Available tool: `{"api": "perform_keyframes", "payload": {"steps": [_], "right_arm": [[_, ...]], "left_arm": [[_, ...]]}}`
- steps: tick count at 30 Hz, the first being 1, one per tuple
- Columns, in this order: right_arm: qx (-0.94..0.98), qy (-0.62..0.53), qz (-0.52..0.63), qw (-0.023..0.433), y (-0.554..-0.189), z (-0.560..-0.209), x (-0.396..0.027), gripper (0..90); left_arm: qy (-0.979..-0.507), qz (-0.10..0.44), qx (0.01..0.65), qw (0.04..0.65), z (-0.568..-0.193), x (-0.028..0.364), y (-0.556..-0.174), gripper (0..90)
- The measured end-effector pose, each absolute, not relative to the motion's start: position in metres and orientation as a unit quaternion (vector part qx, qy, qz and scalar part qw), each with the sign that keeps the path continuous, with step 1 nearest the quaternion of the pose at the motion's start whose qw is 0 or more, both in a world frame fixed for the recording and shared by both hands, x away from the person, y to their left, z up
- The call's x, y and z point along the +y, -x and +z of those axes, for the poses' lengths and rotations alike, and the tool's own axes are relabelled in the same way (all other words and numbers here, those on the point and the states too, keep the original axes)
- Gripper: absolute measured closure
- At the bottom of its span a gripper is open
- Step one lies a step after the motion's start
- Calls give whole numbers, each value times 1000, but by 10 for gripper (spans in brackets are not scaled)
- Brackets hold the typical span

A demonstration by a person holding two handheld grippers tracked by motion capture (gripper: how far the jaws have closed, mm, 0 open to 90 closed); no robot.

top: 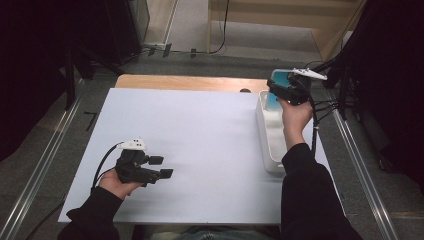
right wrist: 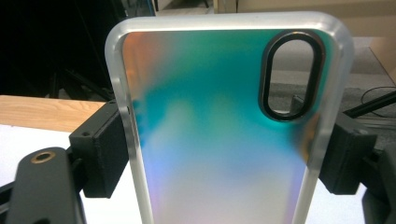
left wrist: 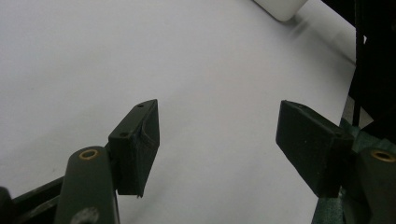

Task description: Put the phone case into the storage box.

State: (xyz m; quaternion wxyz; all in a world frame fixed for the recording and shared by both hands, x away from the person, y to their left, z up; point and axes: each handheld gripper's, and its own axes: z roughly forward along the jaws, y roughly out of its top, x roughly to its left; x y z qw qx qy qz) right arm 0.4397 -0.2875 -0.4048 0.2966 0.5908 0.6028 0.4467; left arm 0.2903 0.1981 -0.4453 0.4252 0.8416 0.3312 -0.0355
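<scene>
The right hand-held gripper (top: 280,87) stood at the two o'clock corner of the desk (top: 200,150) in the high view, over the far end of a white bin (top: 267,145). Its jaws were clamped on the long edges of a phone case (right wrist: 219,126), one pad against each side. The case was translucent with a teal iridescent back, an oval camera cutout near its top, and was held clear of the desk. The left hand-held gripper (top: 161,167) lay at seven o'clock, jaws spread wide with nothing between them, bare white surface beneath.
</scene>
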Motion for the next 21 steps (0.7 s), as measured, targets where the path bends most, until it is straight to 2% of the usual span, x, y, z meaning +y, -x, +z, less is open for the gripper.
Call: {"api": "perform_keyframes", "payload": {"steps": [21], "right_arm": [[599,-593,441,307,-453,-417,-286,158]], "left_arm": [[-838,-39,336,427,-446,201,-292,303]]}}
